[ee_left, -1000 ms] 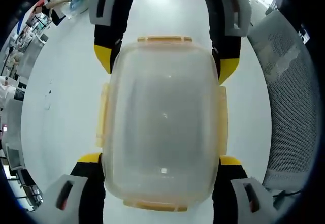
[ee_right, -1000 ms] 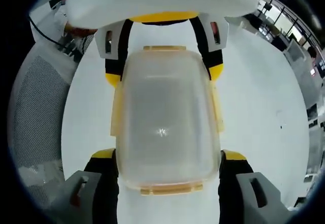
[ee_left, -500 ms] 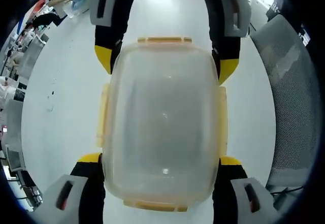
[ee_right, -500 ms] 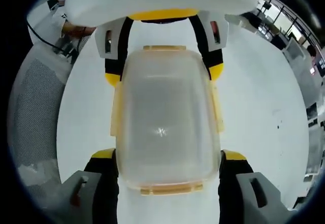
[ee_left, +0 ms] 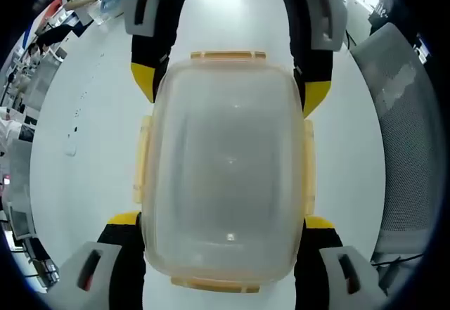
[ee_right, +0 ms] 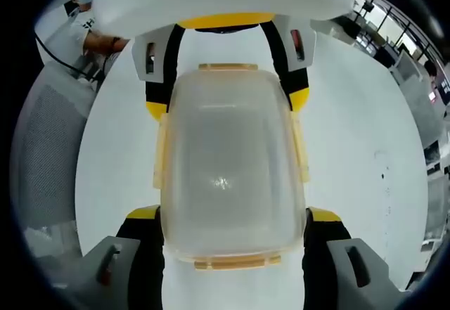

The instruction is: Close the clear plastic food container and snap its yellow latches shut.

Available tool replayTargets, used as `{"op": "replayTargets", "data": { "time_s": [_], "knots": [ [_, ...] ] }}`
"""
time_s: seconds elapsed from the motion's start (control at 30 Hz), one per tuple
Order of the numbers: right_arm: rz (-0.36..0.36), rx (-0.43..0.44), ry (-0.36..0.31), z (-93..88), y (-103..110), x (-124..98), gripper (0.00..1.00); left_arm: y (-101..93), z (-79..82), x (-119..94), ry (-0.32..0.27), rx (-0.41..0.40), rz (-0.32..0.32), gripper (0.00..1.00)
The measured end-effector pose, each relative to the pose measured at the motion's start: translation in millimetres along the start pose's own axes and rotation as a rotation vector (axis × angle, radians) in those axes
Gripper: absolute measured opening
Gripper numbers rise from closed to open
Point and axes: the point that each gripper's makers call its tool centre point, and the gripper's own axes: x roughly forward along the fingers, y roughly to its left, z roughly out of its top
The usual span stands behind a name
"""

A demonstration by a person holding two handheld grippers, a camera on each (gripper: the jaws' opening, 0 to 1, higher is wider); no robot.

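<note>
I have the clear plastic food container (ee_left: 225, 169) clamped from both ends: in the left gripper view my left gripper (ee_left: 221, 222) has its yellow-tipped jaws pressed against the container's two long sides at its near end, and the right gripper (ee_left: 228, 85) does the same at the far end. In the right gripper view the arrangement mirrors: the right gripper (ee_right: 228, 215) holds the near end of the container (ee_right: 226, 162), and the left gripper (ee_right: 226, 99) grips the far end. Both grippers are closed to the container's width, holding it.

The lid sits on the container, and through the cloudy plastic I cannot make out any contents. The yellow latches (ee_left: 226, 55) lie along all four edges; the side ones (ee_right: 161, 152) look flat against the walls, though I cannot tell if they are snapped.

Beneath the container is a white table (ee_left: 84, 134). Beside the table, to one side of the container, stands a grey mesh chair (ee_left: 408, 134), seen also in the right gripper view (ee_right: 42, 162).
</note>
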Motion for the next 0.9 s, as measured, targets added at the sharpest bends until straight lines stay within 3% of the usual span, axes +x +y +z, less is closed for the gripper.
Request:
{"op": "replayTargets", "data": {
  "time_s": [0.4, 0.67, 0.83, 0.9],
  "knots": [
    [-0.010, -0.008, -0.007, 1.1, 0.1, 0.0, 0.80, 0.3, 0.2, -0.9, -0.030, -0.003, 0.007, 0.87],
    [-0.014, -0.058, -0.047, -1.1, 0.9, 0.7, 0.82, -0.7, -1.5, -2.6, -0.028, -0.008, 0.013, 0.87],
    [-0.017, -0.022, -0.095, -0.7, -2.5, -3.0, 0.83, 4.3, -5.6, -6.1, -0.061, -0.034, 0.026, 0.89],
    [-0.037, -0.005, -0.157, 4.6, -6.3, -7.5, 0.86, 4.4, -4.3, -10.4, -0.096, -0.050, 0.025, 0.89]
  ]
}}
